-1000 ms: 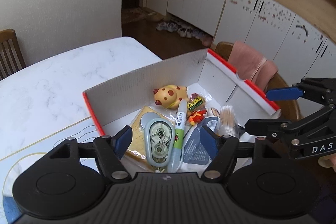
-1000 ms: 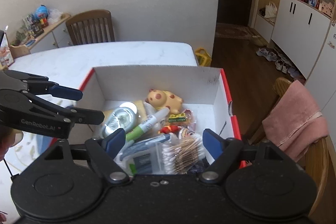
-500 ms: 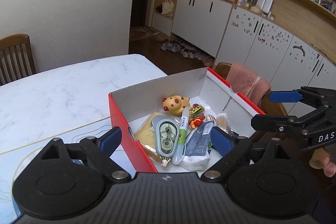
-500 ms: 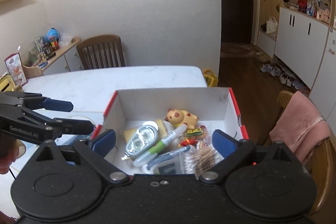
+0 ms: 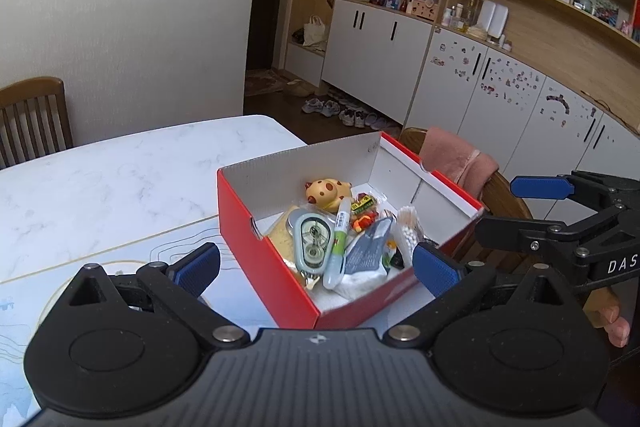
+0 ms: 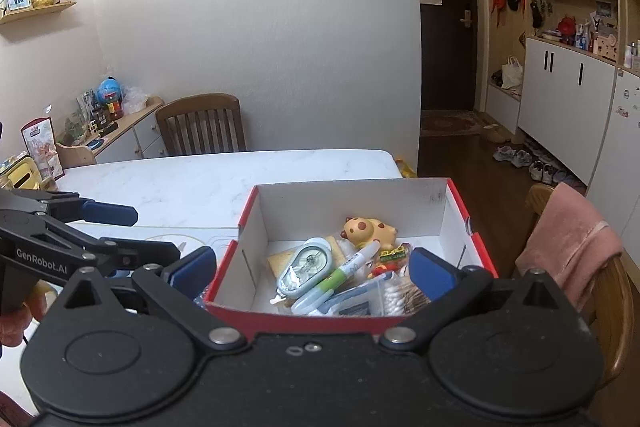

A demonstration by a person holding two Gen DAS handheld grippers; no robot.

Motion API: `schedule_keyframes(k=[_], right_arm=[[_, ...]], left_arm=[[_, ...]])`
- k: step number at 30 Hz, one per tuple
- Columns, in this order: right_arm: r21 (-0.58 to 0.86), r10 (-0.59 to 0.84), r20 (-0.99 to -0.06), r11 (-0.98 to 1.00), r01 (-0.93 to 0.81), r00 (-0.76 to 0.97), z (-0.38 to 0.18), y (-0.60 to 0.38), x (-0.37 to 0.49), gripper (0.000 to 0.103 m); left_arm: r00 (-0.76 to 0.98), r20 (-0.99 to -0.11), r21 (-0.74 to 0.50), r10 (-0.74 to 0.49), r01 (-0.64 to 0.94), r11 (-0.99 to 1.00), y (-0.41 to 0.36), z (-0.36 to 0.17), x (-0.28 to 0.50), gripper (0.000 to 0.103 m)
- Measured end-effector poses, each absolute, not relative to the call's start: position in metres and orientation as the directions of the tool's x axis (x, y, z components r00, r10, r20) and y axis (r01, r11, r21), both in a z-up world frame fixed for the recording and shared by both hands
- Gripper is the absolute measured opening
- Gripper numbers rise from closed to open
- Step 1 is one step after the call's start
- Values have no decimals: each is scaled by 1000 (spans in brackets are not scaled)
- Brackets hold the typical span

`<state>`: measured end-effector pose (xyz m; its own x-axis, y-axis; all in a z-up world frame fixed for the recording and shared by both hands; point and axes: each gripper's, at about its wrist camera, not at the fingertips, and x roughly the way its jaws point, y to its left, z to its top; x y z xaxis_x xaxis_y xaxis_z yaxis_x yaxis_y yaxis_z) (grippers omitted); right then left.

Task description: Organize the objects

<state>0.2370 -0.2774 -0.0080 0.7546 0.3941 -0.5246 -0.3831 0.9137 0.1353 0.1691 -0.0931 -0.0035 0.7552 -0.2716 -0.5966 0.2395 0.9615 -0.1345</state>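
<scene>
A red cardboard box (image 5: 256,243) with a white inside stands on the marble table; it also shows in the right wrist view (image 6: 456,203). In it lie a yellow spotted toy (image 5: 328,191), a correction tape dispenser (image 5: 313,242), a green-and-white marker (image 5: 338,243), a cotton swab pack (image 5: 410,237) and small packets. My left gripper (image 5: 316,269) is open and empty, above and in front of the box. My right gripper (image 6: 312,269) is open and empty, held back over the box's near rim. Each gripper shows in the other's view: the right one (image 5: 540,211) and the left one (image 6: 120,227).
The white marble table (image 5: 120,171) has a printed mat (image 5: 80,267) at its near left. A wooden chair with a pink cloth (image 6: 572,247) stands right of the box. Another wooden chair (image 6: 200,125) stands at the far side. White cabinets line the right wall.
Both grippers have pulled back and up from the box, so the whole box now shows. Both stay open and empty.
</scene>
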Motion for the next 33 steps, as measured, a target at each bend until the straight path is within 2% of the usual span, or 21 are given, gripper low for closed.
schedule_keyframes(k=[15,33], right_arm=[[154,362,-511,931,-331,780,-7,-275,208,103],[169,354,-525,935,-313,774,-8,-276,203,103]], left_arm=[[777,-552,-120,-302,284,951,-97,-3,141,103],[778,-542,-115,-318,307,945,-102,-2,134,103]])
